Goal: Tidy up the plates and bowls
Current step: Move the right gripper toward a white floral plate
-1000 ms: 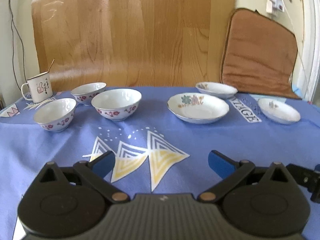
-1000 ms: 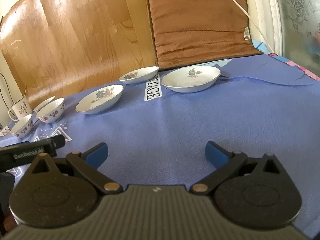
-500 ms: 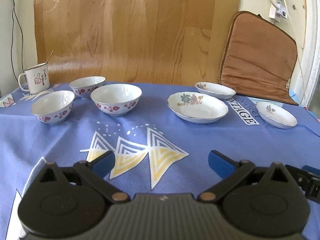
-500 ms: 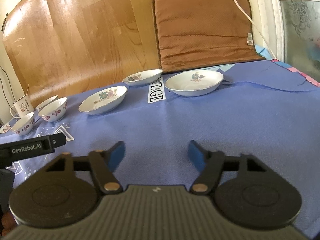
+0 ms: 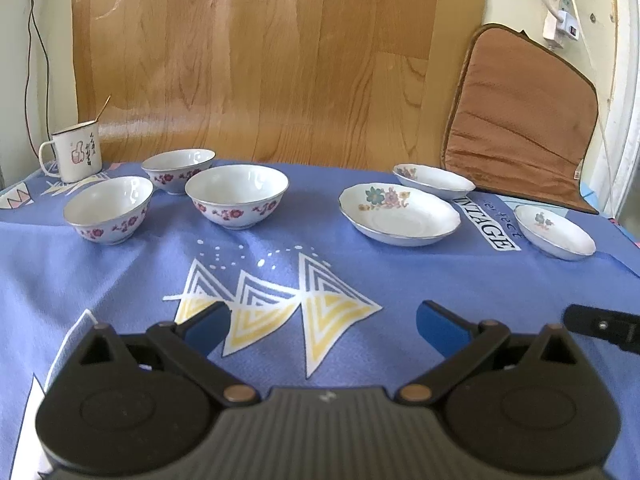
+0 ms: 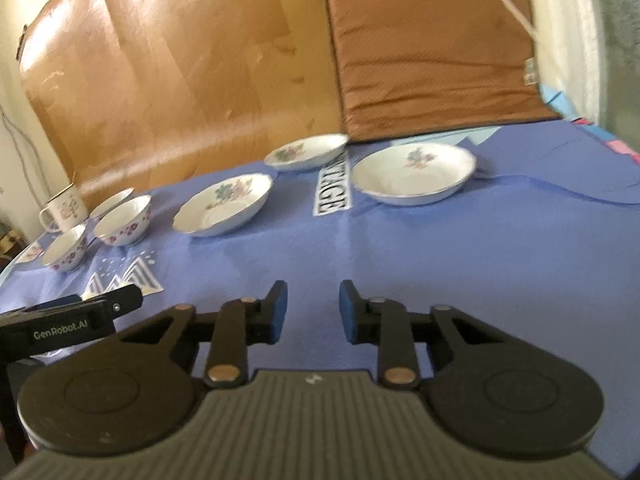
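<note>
So the left claw (image 5: 322,320) is spread wide over the blue tablecloth (image 5: 400,280) with nothing in it. The right claw (image 6: 313,312) has just been closing, a narrow gap left between its pads, nothing between them. On the table, three flowered bowls (image 5: 237,195) sit near the mug (image 5: 76,156) on the left, and three plates (image 5: 399,214) sit apart on the right, none stacked.
</note>
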The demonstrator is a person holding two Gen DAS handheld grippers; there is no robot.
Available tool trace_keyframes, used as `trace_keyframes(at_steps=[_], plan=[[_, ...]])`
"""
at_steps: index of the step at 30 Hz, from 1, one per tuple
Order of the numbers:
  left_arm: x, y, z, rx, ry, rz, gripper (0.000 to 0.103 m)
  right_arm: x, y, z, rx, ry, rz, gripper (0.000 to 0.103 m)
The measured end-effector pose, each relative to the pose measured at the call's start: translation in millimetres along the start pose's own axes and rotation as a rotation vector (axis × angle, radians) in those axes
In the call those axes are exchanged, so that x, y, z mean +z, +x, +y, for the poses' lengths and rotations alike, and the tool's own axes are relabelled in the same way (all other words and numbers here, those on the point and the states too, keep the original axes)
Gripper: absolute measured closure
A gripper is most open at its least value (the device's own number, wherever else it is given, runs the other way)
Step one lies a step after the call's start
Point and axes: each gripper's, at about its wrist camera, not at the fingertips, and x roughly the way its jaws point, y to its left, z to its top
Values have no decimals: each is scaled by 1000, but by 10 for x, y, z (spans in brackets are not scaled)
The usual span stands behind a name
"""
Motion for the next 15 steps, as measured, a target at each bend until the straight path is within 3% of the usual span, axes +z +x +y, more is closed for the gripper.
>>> trace_keyframes(at_steps=[4,8,12,15], plan=[[1,-51,36,-23,-16,-26,0,71,106,162,68,-30,38,72],[117,-15,126,-79,-50,14,4,269,238,273,104,-42,37,72],[388,-11,215,-80,-80,-5,8,478,283,231,103,-41,-1,72],[597,48,135,-116,-70,-8,9,620,240,23,45,-27,-71,72]])
